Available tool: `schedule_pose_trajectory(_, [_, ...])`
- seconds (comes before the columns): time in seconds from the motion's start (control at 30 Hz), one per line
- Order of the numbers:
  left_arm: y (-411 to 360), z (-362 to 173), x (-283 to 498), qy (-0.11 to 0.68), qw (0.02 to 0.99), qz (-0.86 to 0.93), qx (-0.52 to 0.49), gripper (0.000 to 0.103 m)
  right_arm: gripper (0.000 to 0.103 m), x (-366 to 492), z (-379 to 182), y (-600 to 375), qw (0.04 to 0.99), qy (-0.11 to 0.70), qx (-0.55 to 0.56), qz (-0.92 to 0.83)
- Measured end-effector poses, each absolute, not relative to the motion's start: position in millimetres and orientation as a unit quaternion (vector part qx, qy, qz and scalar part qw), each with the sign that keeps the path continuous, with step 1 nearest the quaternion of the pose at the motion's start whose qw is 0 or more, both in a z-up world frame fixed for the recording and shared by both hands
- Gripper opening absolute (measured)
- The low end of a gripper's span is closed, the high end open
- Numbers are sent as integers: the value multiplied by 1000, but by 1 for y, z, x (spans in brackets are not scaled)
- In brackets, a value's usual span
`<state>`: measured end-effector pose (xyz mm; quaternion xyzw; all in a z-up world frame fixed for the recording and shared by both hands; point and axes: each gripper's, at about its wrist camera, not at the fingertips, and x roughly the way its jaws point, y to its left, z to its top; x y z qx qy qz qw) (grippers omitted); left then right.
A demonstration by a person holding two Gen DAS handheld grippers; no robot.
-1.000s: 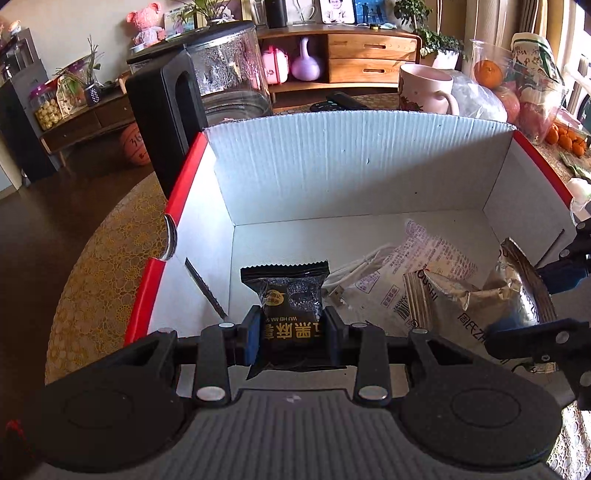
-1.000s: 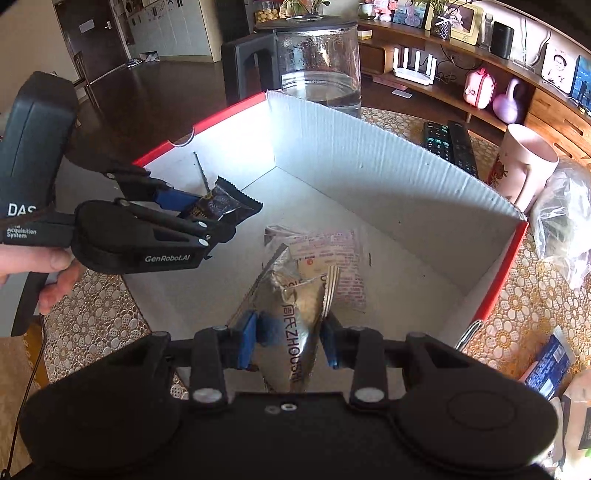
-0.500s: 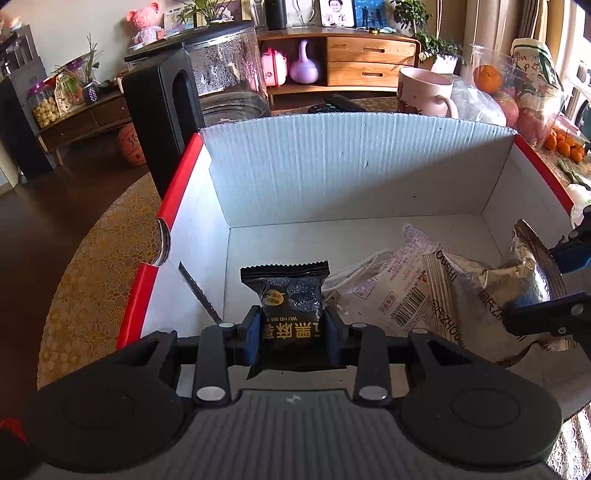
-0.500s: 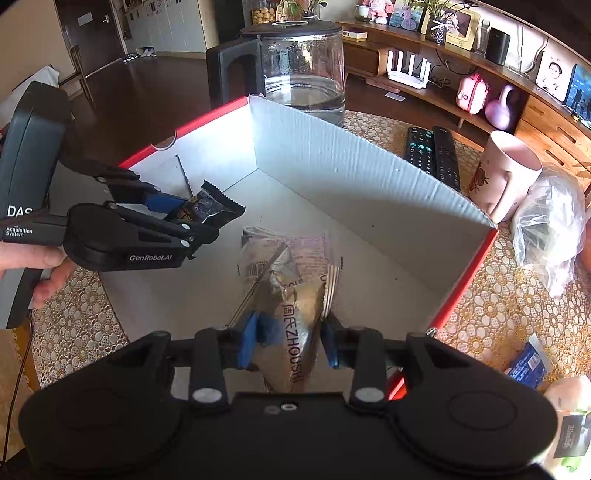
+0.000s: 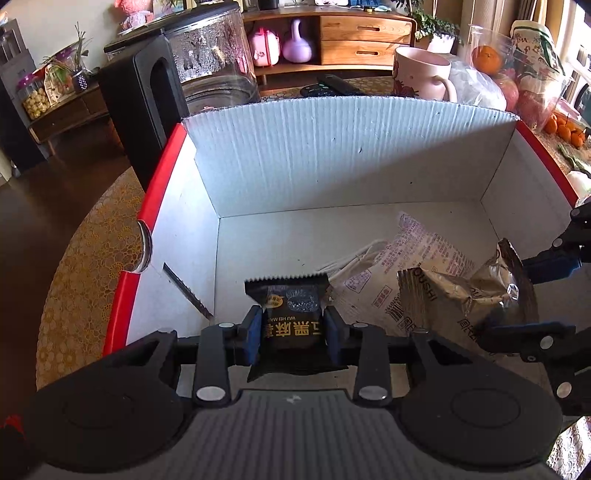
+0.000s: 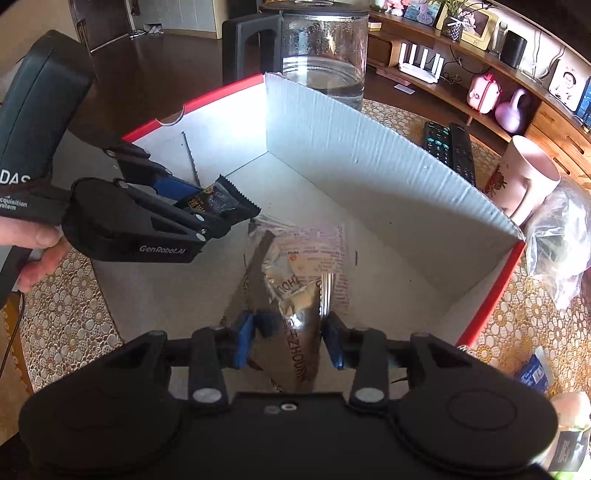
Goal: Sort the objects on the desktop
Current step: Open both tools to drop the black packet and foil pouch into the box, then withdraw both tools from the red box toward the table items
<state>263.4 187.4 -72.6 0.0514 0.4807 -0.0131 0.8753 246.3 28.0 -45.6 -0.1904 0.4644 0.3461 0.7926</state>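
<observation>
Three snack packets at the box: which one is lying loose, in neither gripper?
The white printed packet on the box floor. The black packet and gold foil packet sit between pads.

This is a home, a living room. A wooden shelf [image 5: 332, 33] along the wall holds a pink toy [image 5: 264, 46], a purple vase [image 5: 297, 46] and picture frames [image 6: 476, 22]. The round table has a lacy yellow cloth [image 5: 92, 258], with a pink mug [image 5: 421, 74], TV remotes [image 6: 448, 146] and oranges [image 5: 563, 127] near its far edge.
</observation>
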Motion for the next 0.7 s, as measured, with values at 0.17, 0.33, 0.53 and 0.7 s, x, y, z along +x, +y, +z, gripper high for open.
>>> schedule_pose_trajectory(0.17, [189, -72, 261, 479, 876, -15, 48, 40, 54, 247, -44, 24, 799, 462, -181, 341])
schedule_pose_trajectory(0.33, [185, -68, 256, 474, 879, -17, 55, 57, 63, 245, -38, 21, 807, 451, -176, 339])
schedule_pose_trajectory(0.53, [179, -65, 250, 472, 879, -10, 64, 64, 64, 237, -28, 16, 816, 431, -174, 344])
schedule_pose_trajectory(0.7, [178, -59, 243, 468, 882, 0, 58, 67, 68, 229, -15, 3, 823, 417, -163, 350])
